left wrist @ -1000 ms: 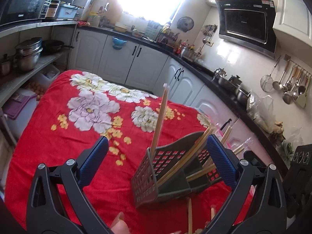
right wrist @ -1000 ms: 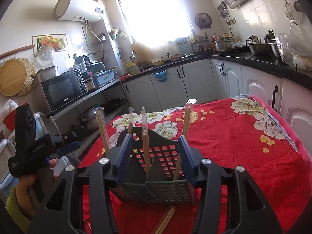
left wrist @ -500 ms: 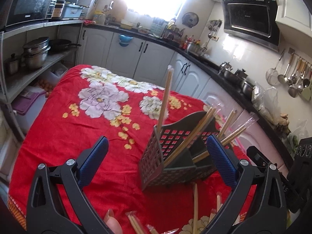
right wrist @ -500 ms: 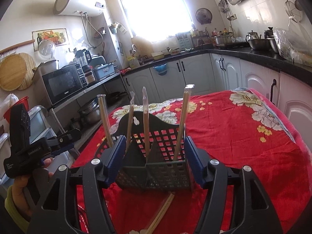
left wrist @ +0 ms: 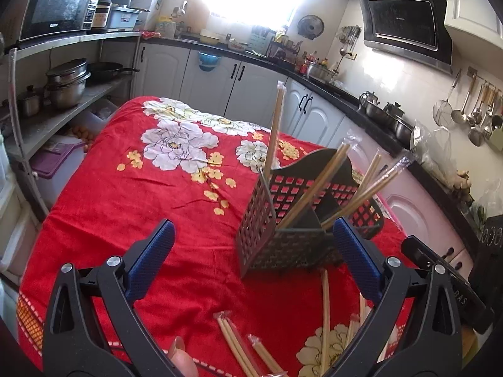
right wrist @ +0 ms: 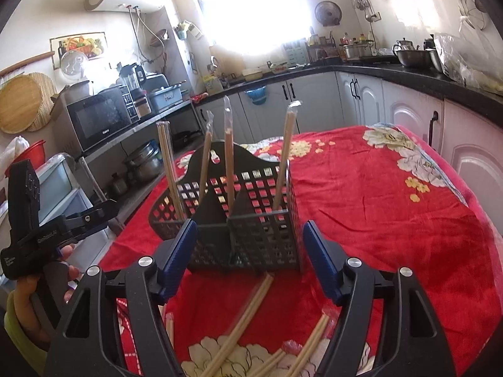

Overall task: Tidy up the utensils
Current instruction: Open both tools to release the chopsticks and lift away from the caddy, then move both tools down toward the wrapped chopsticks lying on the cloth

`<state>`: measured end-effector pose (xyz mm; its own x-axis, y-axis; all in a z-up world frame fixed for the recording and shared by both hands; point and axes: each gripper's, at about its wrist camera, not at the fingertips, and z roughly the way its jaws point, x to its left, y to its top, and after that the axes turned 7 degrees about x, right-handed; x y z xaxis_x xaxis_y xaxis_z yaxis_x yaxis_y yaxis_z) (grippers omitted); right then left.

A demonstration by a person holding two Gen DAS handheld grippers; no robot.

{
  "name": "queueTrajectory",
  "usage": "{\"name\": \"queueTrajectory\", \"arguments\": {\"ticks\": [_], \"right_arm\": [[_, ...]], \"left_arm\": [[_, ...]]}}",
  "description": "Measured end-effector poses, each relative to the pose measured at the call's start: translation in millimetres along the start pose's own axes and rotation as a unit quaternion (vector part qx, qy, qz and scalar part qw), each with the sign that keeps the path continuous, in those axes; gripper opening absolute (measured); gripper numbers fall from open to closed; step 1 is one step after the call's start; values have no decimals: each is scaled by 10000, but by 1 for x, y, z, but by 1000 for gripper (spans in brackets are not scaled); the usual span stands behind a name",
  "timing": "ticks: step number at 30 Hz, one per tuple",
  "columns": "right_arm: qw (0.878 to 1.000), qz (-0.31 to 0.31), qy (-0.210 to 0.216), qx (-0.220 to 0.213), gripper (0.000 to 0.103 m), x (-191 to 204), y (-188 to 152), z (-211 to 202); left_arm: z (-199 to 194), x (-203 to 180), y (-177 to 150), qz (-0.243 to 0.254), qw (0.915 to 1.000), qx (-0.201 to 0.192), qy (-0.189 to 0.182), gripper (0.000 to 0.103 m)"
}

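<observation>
A dark grey lattice utensil basket [right wrist: 261, 235] stands upright on the red flowered tablecloth [right wrist: 393, 220], with several wrapped chopsticks [right wrist: 229, 163] upright in its compartments. My right gripper [right wrist: 248, 229] is opening, its blue pads flanking the basket's near corners without pressing on it. In the left wrist view the basket [left wrist: 270, 235] sits right of centre, and my left gripper [left wrist: 251, 232] is open wide and empty. More wrapped chopsticks lie loose on the cloth near me [right wrist: 248, 311] [left wrist: 235, 342]. A hand holds the left gripper's body [right wrist: 56, 235] at the far left.
White cabinets [left wrist: 220, 84] under a black counter run behind and to the right of the table. A shelf with steel pots [left wrist: 66, 84] and a microwave [left wrist: 53, 3] stands on the left. The cloth's far half [left wrist: 141, 188] is bare.
The right jaws have spread away from the basket's sides. Both cameras have backed off and dropped a little, bringing the loose chopsticks into view. The basket has gone from tilted to upright on the cloth.
</observation>
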<state>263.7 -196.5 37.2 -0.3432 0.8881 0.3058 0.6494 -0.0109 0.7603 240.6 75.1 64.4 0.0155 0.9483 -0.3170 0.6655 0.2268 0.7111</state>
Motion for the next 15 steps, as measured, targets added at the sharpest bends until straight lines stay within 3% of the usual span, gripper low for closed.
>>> {"name": "queueTrajectory", "arguments": {"ticks": [15], "right_arm": [[9993,-160,-32,349,68,4,-26,-5]], "left_arm": [[0,0,-28,-14,9996,270,-59,93]]}}
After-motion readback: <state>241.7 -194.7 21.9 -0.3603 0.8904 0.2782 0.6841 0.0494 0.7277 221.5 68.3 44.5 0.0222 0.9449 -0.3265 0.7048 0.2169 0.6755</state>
